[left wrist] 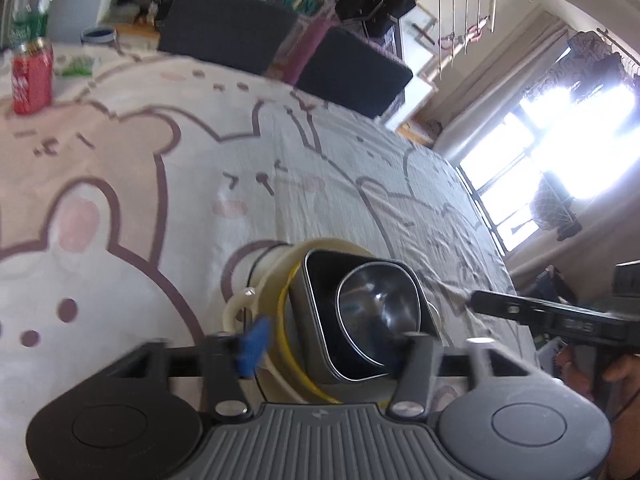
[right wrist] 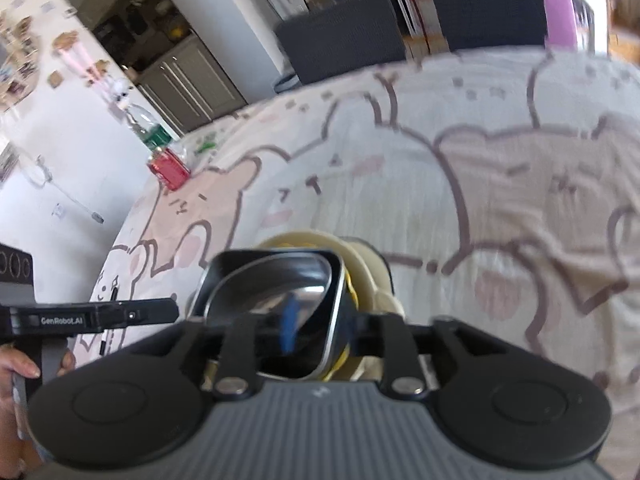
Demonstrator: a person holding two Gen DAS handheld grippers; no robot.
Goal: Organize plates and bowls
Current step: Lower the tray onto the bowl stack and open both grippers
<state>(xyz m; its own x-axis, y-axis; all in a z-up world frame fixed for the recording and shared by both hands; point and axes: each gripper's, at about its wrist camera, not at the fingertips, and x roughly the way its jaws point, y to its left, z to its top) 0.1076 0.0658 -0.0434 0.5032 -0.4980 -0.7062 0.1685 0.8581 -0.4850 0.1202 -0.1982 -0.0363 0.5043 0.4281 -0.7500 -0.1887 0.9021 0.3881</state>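
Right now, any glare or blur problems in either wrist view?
Left wrist view: window blown out at right, and the hand-held gripper's blue fingertip is smeared. Right wrist view: chairs and background streaked by motion blur, tablecloth soft; the nested steel bowls stay readable. Both show fisheye curvature.

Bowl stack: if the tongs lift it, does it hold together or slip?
The steel bowl looks loosely nested in the square bowl, so probably rattles. Polished metal is likely slippery. The cream bowl may be fragile.
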